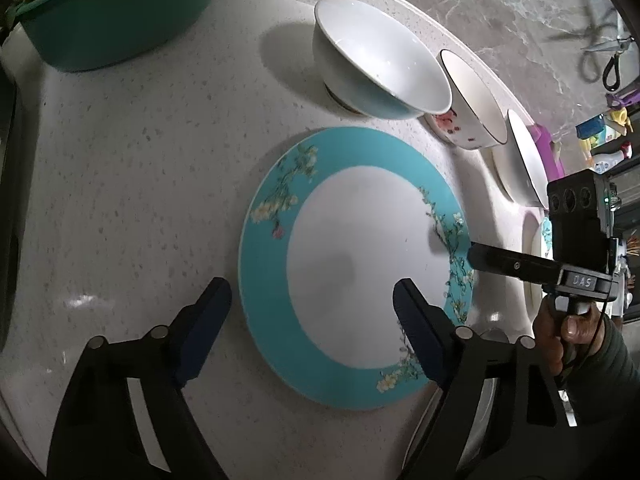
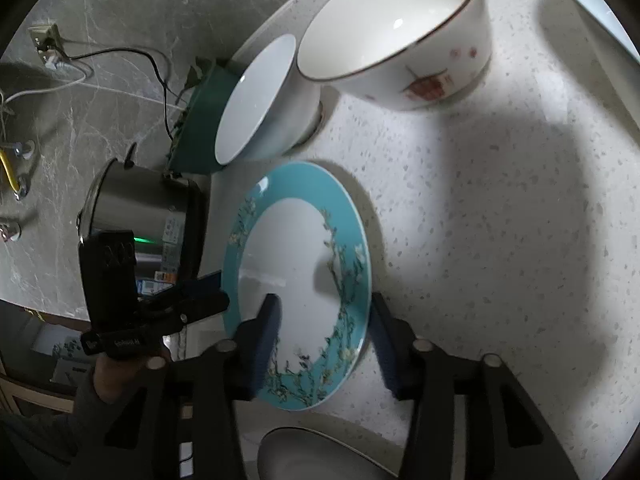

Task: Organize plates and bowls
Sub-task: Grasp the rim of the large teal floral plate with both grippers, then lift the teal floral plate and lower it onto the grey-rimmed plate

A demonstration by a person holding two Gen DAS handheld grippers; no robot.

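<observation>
Closest to my left camera are my left gripper and its two dark fingers, jaws apart and clamped on nothing, one finger over the bare bench and the other over the near rim of the turquoise plate. That plate lies flat on the speckled bench with a white centre and blossom sprigs on its rim. I count one such plate in full, and three bowls behind it in a row: a plain white bowl, a bowl with red flowers touching it, and a third white bowl at the right edge. My right gripper comes in from the right with its finger at the plate's rim; from this side I cannot tell how its jaws stand. My right camera settles it: the right gripper has its jaws apart, straddling the plate's rim, one finger above the white centre and one outside on the bench. Only this view shows a steel pot, a wall socket with cables, and the pale rim of another dish at the bottom edge. Only two of the bowls appear here. Both views catch the green basin holding leafy greens.
</observation>
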